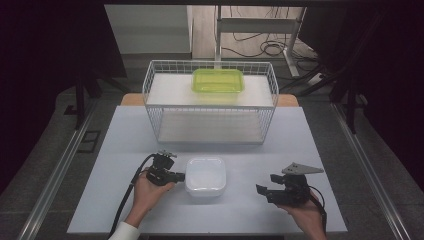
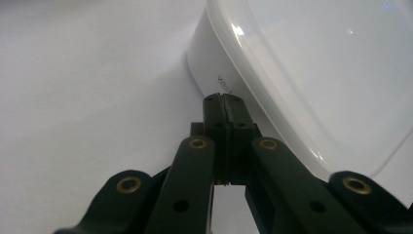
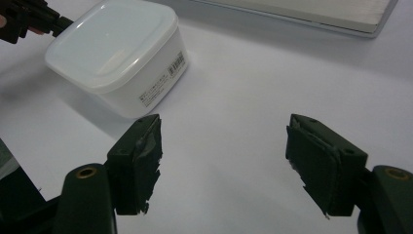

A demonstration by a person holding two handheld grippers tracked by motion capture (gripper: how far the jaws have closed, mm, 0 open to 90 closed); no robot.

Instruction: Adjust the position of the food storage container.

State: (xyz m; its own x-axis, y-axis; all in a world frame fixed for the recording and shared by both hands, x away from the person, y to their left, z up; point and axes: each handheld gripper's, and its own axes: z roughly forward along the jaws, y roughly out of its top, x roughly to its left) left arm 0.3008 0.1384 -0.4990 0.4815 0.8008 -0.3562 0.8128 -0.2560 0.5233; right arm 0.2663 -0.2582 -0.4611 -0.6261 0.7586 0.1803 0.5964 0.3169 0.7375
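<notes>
Evidently steadying or nudging it, the left hand-held gripper (image 1: 176, 176) presses its shut, empty tips against the white lidded box (image 1: 205, 176), while beside that box the right hand-held gripper (image 1: 265, 192) waits wide open, holding nothing.

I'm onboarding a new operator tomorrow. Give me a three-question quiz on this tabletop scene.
1. True or false: the left gripper has its fingers spread wide.
2. What lies on the upper shelf of the white wire rack? A) a white lidded container B) a green lidded container C) nothing
3. Which gripper is closer to the white lidded container on the table?

Key:
1. False: they are shut together, tips at the container's side just under its lid rim.
2. B, the green lidded container.
3. The left; the right gripper stands open, apart from the container.
</notes>
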